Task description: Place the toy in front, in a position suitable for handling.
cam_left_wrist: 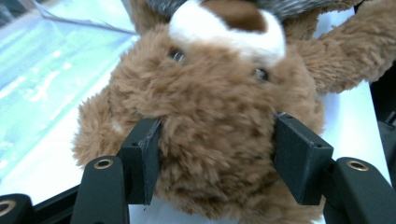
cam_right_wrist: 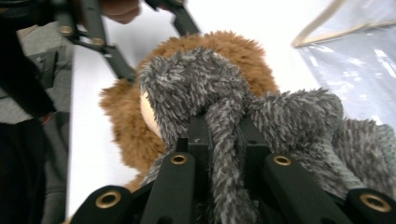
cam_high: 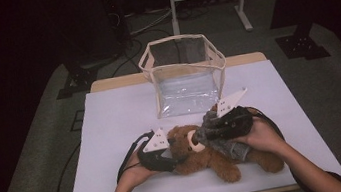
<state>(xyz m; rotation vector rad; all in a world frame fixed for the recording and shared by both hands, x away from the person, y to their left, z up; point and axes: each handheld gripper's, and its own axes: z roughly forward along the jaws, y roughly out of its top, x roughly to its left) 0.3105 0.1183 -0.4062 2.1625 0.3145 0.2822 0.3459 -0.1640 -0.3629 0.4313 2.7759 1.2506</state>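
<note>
Handling: brown plush teddy bear (cam_high: 202,154) lying on white worktop (cam_high: 111,119); light, soft, compressible
Left hand-held gripper (cam_left_wrist: 215,163): clamping bear's head
Right hand-held gripper (cam_right_wrist: 224,140): pinching grey fuzzy plush (cam_right_wrist: 233,93); grip deep

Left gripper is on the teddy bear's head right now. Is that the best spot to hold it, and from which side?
Probably yes. The teddy bear lies on the white table, and its round head fits between the left gripper pads, which press its sides. Come level from the head end, since the right gripper already pinches the grey plush on its body.
</note>
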